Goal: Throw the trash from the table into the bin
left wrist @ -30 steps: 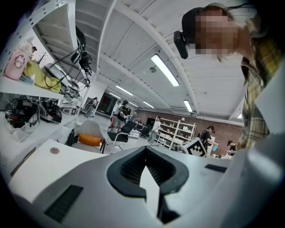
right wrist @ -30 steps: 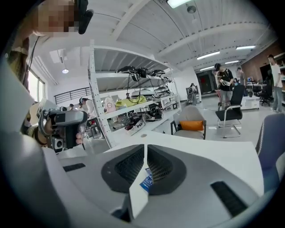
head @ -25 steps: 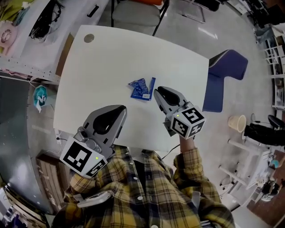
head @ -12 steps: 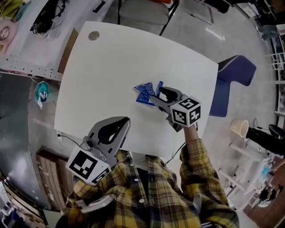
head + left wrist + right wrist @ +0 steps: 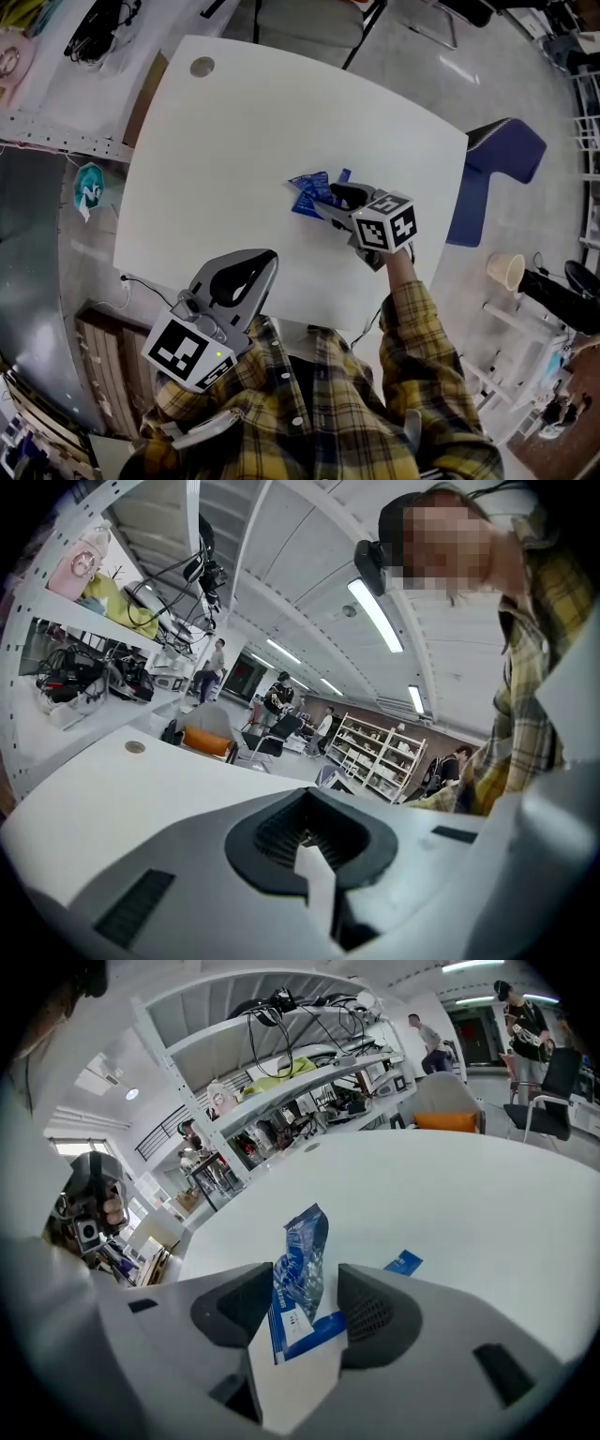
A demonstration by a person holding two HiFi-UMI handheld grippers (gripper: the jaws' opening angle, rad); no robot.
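The right tongs point(image 5: 307, 1286) stand narrowly apart astride the blue wrapper point(image 5: 302, 1258), which rises crumpled between the 2 pads and is not yet pinched. It looks light, thin and crinkly, likely slippery film. The best hold is probably low across its bunched middle, where the folds give the pads something to bite. Just beyond the right tongs and slightly to their right lies 1 small blue torn strip point(image 5: 403, 1262), flat on the table point(image 5: 244, 131) and harder to lift. The left tongs point(image 5: 239, 277) hang closed and empty near the table's front edge, well apart from the wrapper. Nothing blocks the grasp. No bin shows.
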